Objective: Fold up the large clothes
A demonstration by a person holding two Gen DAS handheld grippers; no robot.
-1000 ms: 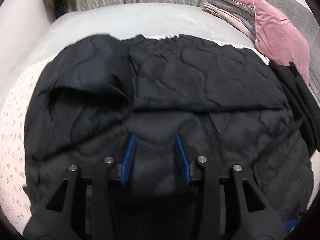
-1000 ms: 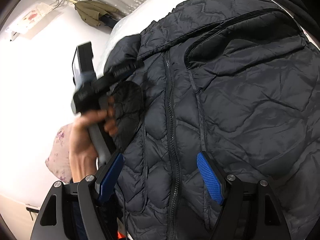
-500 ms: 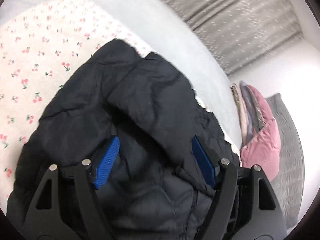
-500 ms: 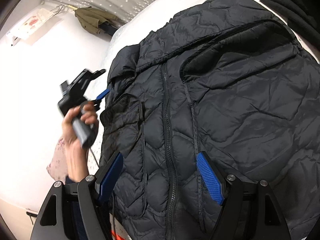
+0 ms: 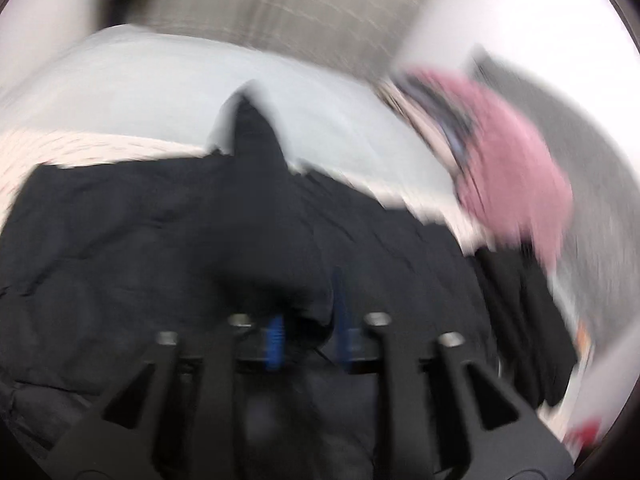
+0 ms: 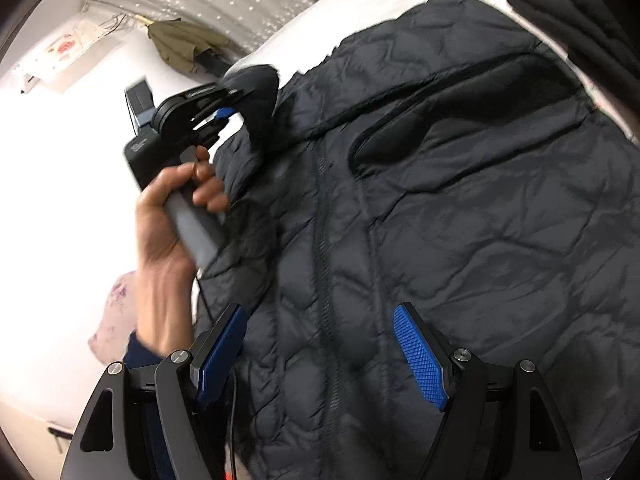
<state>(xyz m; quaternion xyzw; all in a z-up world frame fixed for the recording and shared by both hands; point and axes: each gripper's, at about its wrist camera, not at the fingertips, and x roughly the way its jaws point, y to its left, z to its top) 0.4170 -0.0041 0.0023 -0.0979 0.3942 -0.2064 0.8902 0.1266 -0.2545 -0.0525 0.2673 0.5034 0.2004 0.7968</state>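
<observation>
We hold a two-finger gripper in each hand above a black quilted down jacket (image 6: 460, 208) that lies spread on the bed (image 5: 132, 96), front side up, with its zipper (image 6: 322, 248) running down the middle.

Left gripper (image 5: 306, 332): the left wrist view is heavily motion-blurred. The blue pads (image 5: 274, 342) stand close together with a fold of the jacket's dark fabric pinched between them. In the right wrist view, the same gripper (image 6: 224, 110) sits at the jacket's left edge, near the collar, with the sleeve end (image 6: 256, 92) lifted in its fingers. Our left hand (image 6: 168, 220) wraps the grey handle (image 6: 196, 232).

Right gripper (image 6: 320, 354): the fingers stand wide apart and hold nothing. The gripper hovers over the lower part of the jacket, the zipper passing between its blue pads (image 6: 418, 358).

Surroundings: a pink pillow (image 5: 516, 168) rests at the far right of the bed, and another dark garment (image 5: 520, 312) lies just beside the jacket. A grey curtain (image 5: 280, 4) hangs behind the bed. An olive garment (image 6: 182, 46) hangs at the wall.
</observation>
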